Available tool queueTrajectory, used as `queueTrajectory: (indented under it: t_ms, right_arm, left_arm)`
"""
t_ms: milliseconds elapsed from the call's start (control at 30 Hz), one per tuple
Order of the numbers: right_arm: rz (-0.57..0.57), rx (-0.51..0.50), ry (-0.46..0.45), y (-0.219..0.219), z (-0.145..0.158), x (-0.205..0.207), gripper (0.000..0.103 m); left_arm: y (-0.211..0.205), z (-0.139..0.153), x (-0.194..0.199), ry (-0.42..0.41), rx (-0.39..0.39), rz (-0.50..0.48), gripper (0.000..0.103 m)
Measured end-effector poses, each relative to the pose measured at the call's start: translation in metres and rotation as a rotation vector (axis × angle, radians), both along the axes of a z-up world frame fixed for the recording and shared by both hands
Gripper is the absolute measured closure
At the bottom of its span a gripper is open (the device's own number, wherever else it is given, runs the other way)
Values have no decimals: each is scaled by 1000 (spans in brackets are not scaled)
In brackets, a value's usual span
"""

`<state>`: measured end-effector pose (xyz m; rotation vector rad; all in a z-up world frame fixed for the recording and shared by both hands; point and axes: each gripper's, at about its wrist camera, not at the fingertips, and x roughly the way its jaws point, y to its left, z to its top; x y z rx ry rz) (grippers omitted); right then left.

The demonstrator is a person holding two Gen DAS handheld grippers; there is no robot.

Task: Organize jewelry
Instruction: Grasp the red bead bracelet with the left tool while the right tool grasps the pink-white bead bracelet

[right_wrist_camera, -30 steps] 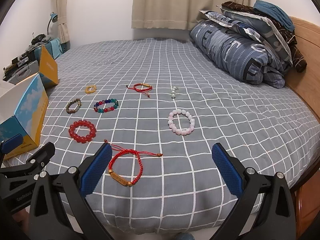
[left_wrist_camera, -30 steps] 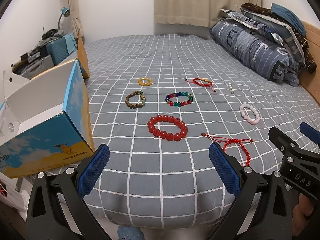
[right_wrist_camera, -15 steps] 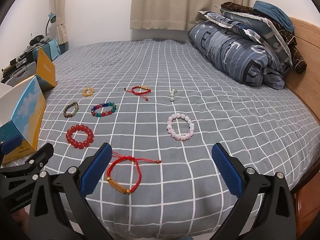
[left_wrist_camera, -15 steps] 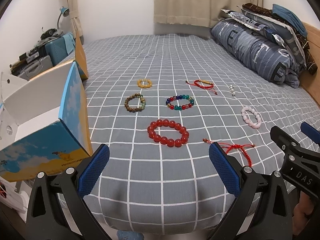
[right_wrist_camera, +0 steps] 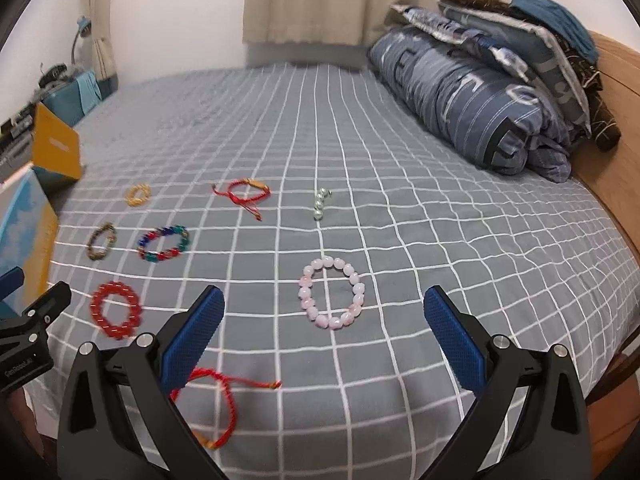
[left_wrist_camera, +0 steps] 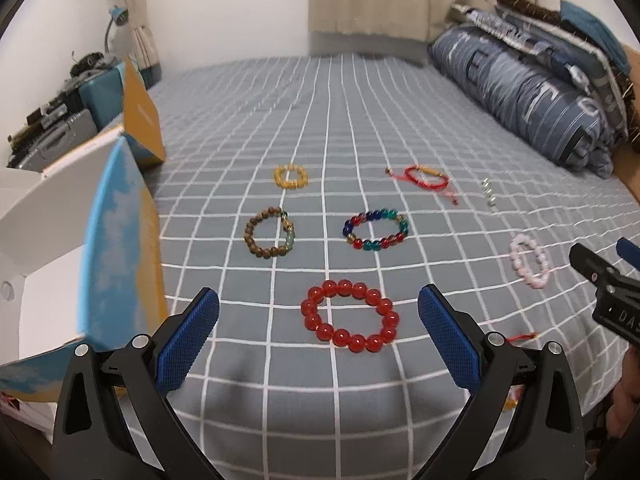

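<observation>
Several bracelets lie on the grey checked bedspread (left_wrist_camera: 320,128). My left gripper (left_wrist_camera: 318,334) is open, its blue pads flanking a red bead bracelet (left_wrist_camera: 351,316). Beyond lie a brown wooden bracelet (left_wrist_camera: 270,232), a multicoloured bead bracelet (left_wrist_camera: 375,231), a yellow bracelet (left_wrist_camera: 291,176) and a red cord bracelet (left_wrist_camera: 426,177). My right gripper (right_wrist_camera: 324,334) is open, with a pink bead bracelet (right_wrist_camera: 331,297) just ahead between its pads. A second red cord bracelet (right_wrist_camera: 224,404) lies partly under its left finger. A short string of pearls (right_wrist_camera: 320,204) sits farther back.
An open blue and yellow cardboard box (left_wrist_camera: 80,248) stands at the bed's left edge. Folded quilts and pillows (right_wrist_camera: 488,92) are piled at the right by a wooden headboard (right_wrist_camera: 616,92). Cases and clutter (left_wrist_camera: 60,120) sit at the far left.
Both grippers have moved forward over the bed. The red bead bracelet now lies between the left pads, and the pink one close ahead of the right pads. Both stay open.
</observation>
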<state>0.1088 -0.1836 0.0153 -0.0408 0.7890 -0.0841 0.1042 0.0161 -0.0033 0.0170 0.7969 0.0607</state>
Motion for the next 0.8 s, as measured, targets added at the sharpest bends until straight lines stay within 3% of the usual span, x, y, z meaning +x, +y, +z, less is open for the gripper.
queueTrajectory:
  t_ms: [500,700,800]
  right_arm:
    - [-68,-3,153,-26,-64,61,7]
    - [-78,47,193,-37,-81,72,12]
    - [-63,44,214,-35,-85,76,21]
  left_arm:
    - [21,-61,53,146,-51,6,6]
    - [25,-73,56,169,-54,4,6]
    - [24,-73,56,165,-56,0,6]
